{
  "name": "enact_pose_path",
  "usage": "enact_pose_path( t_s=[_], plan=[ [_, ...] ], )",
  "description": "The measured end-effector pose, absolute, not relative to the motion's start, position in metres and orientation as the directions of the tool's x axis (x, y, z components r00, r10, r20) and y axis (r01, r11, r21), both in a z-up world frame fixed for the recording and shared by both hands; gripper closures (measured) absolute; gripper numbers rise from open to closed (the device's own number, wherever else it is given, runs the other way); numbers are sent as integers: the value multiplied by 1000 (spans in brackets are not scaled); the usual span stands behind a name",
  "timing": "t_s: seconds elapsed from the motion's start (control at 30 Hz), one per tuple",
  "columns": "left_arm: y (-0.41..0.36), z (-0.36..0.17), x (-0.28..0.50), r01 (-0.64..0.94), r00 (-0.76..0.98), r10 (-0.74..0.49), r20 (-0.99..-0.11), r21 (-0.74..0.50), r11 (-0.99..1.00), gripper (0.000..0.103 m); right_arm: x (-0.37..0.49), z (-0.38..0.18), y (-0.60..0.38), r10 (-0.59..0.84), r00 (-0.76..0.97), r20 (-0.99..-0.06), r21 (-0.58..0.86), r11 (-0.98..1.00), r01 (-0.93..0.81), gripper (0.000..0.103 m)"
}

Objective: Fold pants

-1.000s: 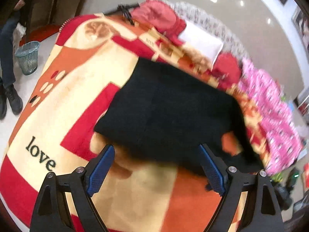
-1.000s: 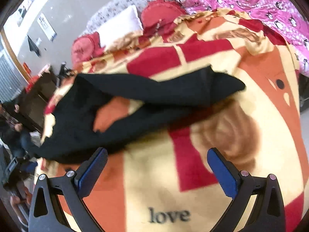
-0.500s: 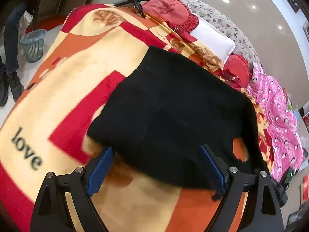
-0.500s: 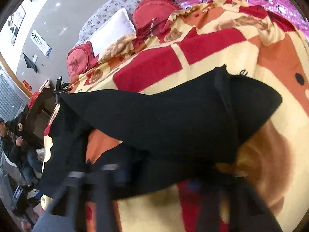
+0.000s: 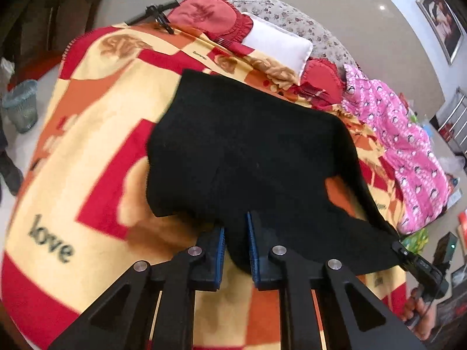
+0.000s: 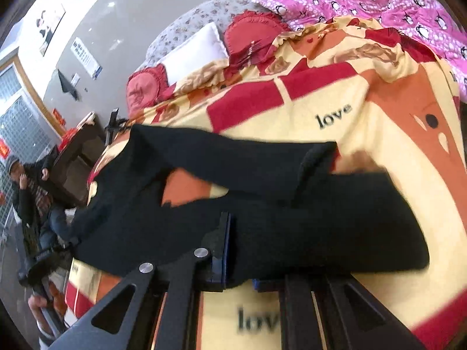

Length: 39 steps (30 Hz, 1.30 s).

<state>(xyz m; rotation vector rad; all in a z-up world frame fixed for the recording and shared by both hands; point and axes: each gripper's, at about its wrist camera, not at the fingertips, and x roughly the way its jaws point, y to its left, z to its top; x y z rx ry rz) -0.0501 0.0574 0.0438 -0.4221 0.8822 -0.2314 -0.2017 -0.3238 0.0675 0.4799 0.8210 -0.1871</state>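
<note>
The black pants [image 5: 248, 151] lie spread on the bed's blanket [image 5: 87, 134]; the left gripper [image 5: 235, 249] and right gripper [image 6: 238, 258] each pinch their near edge, jaws clenched on cloth, likely readying a fold.

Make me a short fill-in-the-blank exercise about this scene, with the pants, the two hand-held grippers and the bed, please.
1. The pants lying on the blanket are ____ in colour.
2. The left hand-held gripper is shut on the near edge of the ____.
3. The word printed on the blanket is "____".
4. The plain pillow between the red cushions is ____.

Missing words: black; pants; love; white
</note>
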Motion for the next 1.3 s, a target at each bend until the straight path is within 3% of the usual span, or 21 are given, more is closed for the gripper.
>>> enact_pose_path(
  t_s=[0.13, 0.23, 0.3, 0.37, 0.43, 0.5, 0.6, 0.87, 0.93, 0.97, 1.0, 1.07, 1.1, 1.3],
  plan=[
    [61, 30, -65, -20, 591, -355, -724, -453, 891, 90, -220, 49, -315, 38, 604, -796, 302, 890, 342, 88],
    [58, 30, -69, -24, 596, -342, -726, -442, 897, 90, -232, 40, -328, 19, 573, -819, 304, 862, 406, 70],
    [54, 38, -73, -16, 608, -332, -721, -429, 903, 89, -244, 48, -339, -6, 588, -809, 312, 843, 438, 49],
    [56, 43, -79, -17, 620, -337, -708, -443, 896, 85, -253, 57, -353, -50, 605, -795, 307, 827, 471, 36],
    [66, 45, -89, -35, 640, -340, -689, -468, 883, 67, -259, 61, -365, -90, 609, -788, 293, 815, 500, 34],
    [77, 44, -99, -66, 671, -335, -661, -504, 861, 40, -262, 57, -377, -98, 605, -790, 303, 795, 525, 34],
    [93, 36, -109, -90, 689, -331, -645, -529, 844, 33, -261, 47, -389, -88, 613, -785, 332, 776, 537, 34],
    [71, 8, -89, -130, 625, -358, -694, -545, 828, 34, -236, 43, -388, -91, 627, -774, 327, 790, 519, 30],
    [70, 10, -87, -135, 652, -349, -673, -556, 820, 36, -232, 43, -387, -91, 627, -773, 322, 796, 512, 33],
    [69, 9, -83, -126, 642, -373, -670, -571, 811, 53, -229, 43, -387, -94, 627, -774, 312, 804, 506, 42],
    [69, 7, -79, -122, 626, -389, -676, -577, 807, 85, -227, 43, -386, -103, 620, -778, 292, 814, 502, 59],
    [64, 6, -73, -107, 603, -398, -691, -565, 818, 88, -225, 46, -384, -136, 607, -783, 247, 828, 504, 83],
    [65, 11, -72, -97, 611, -388, -690, -552, 828, 88, -225, 48, -385, -132, 610, -782, 249, 830, 499, 88],
    [70, 40, -91, -15, 626, -405, -667, -529, 848, 89, -231, 59, -384, -115, 634, -765, 265, 841, 472, 94]
  ],
)
